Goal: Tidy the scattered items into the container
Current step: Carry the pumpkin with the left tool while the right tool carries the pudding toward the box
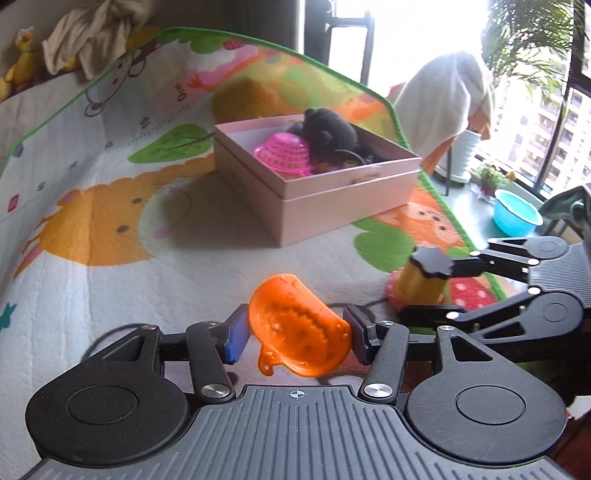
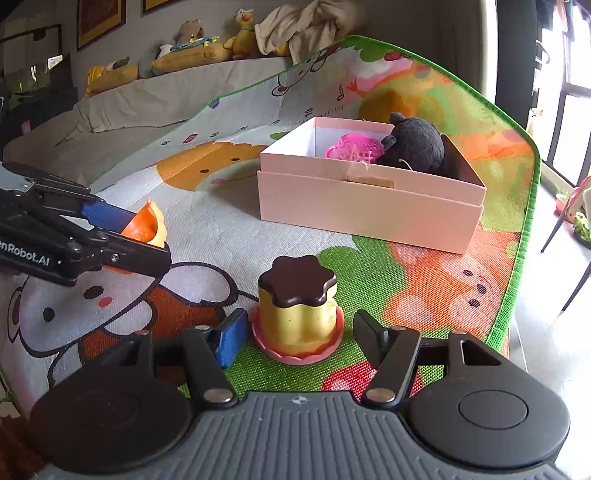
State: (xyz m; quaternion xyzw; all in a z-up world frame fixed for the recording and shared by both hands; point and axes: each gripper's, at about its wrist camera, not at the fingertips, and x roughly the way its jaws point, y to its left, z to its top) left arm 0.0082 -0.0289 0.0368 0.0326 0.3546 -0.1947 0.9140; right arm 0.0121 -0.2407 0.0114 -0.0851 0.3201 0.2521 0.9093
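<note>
The left gripper (image 1: 297, 328) clamps an orange toy mould (image 1: 295, 325) between its blue pads, lifted above the play mat (image 1: 92, 295). The right gripper (image 2: 299, 338) stands open around a yellow pudding toy (image 2: 297, 302), pads not touching. Beyond, the pink box (image 2: 369, 206) holds a pink basket (image 2: 352, 146) and black plush (image 2: 417, 144).

1. Play mat (image 1: 110, 229): cartoon animal print, green border, a printed measuring scale along it; fills the centre of both views.
2. Crumpled cream cloth (image 2: 306, 26): upper centre of the right wrist view, on a ledge.
3. Stuffed toys (image 2: 192, 37): same ledge, upper left of that view.
4. Blue basin (image 1: 517, 218): on the floor, right edge of the left wrist view.
5. White draped cloth (image 1: 447, 96): upper right, by the window.
6. Potted palm (image 1: 532, 40): upper right corner.
</note>
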